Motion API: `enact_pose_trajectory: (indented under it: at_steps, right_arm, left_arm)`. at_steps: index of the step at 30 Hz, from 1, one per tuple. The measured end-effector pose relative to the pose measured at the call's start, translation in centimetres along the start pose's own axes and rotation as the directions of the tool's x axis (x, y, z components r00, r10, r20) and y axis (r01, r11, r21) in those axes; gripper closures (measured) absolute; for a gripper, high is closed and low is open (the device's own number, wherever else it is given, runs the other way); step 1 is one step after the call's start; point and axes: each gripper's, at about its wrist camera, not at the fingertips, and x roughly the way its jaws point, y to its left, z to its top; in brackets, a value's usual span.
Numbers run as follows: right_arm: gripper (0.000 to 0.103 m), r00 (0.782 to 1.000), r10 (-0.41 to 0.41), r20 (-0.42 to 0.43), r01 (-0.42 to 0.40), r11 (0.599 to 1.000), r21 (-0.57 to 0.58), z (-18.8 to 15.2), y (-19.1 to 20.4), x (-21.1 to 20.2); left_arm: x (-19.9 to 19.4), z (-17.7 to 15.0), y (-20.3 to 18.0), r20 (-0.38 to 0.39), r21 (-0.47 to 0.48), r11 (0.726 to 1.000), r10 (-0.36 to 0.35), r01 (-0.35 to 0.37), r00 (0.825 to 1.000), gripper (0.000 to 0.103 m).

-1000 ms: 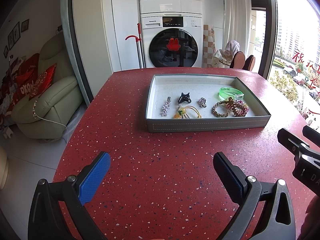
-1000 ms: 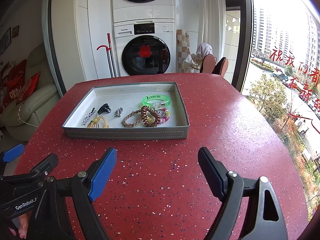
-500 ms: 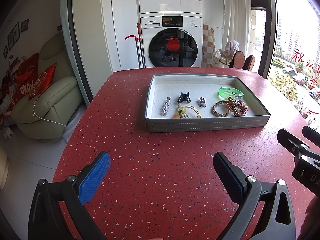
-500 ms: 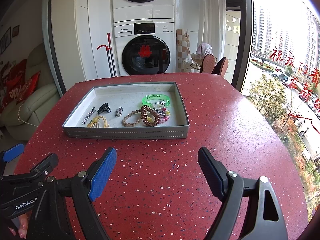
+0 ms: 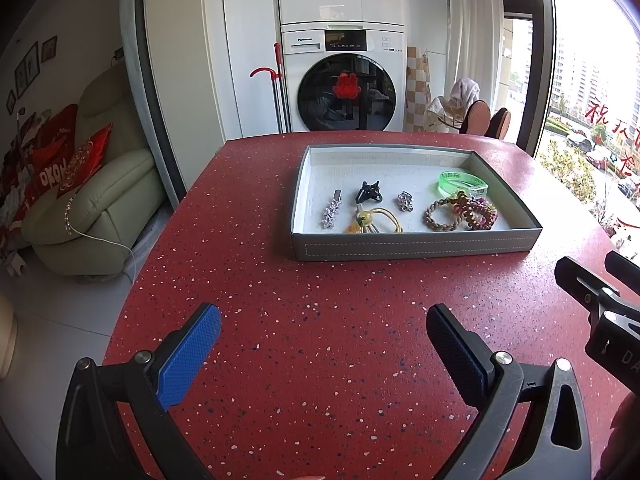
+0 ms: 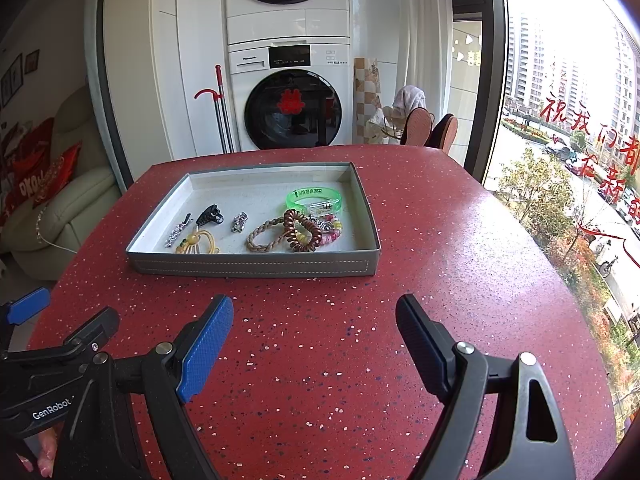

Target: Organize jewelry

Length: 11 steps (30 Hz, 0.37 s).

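Observation:
A grey tray stands on the red speckled table. In it lie a silver star clip, a black claw clip, a small silver piece, a yellow hair tie, a braided bracelet, a coiled brown hair tie and a green bangle. My left gripper is open and empty, held over the table in front of the tray. My right gripper is open and empty, also short of the tray.
The table's left edge drops to the floor beside a cream sofa. A washing machine stands behind the table. A window runs along the right. The right gripper's body shows at the right of the left view.

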Motion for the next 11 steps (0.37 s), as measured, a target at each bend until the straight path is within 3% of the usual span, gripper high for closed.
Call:
enact_pose_trajectory:
  at_steps: [11]
  right_arm:
    - [0.017, 1.0, 0.002, -0.008, -0.002, 1.0, 0.001, -0.33, 0.17, 0.12]
  left_arm:
    - [-0.06, -0.19, -0.02, 0.005, 0.001, 1.0, -0.004, 0.004, 1.0, 0.0]
